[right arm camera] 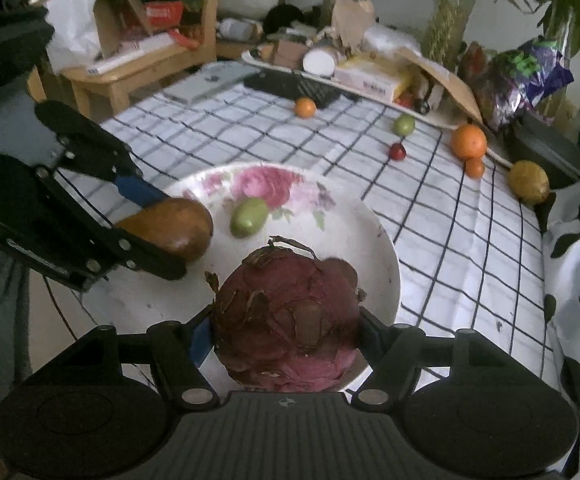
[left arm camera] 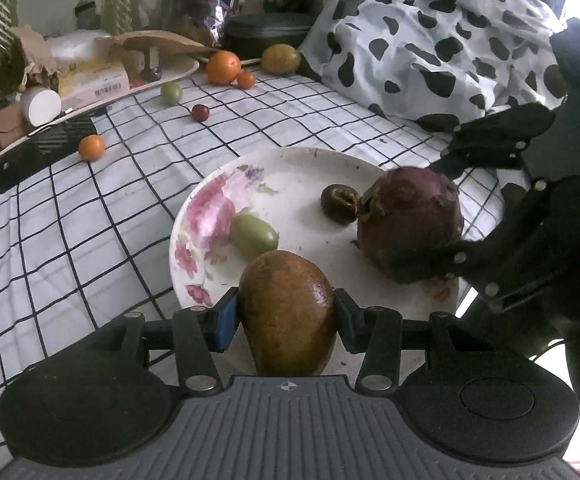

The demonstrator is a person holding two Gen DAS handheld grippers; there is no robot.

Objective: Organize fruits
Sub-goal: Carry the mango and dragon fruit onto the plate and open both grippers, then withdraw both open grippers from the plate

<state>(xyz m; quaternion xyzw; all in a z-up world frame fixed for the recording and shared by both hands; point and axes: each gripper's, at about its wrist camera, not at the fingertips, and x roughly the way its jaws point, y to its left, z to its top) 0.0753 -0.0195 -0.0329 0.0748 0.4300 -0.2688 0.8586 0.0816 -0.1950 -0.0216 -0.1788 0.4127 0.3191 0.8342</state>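
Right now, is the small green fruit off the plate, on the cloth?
No, the small green fruit lies on the floral plate, beside the pink rose print.

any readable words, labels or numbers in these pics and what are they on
None can be read as words.
Yellow box on the tray: a barcode and print, too small to read.
Same box in the right wrist view: dark lettering, blurred.
Red packet on the chair: white print, blurred.
Purple bag: pattern only.

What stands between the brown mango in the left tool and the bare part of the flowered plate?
Nothing visible. The mango hangs at the plate's near rim; the green fruit lies just beyond, beside open white surface.
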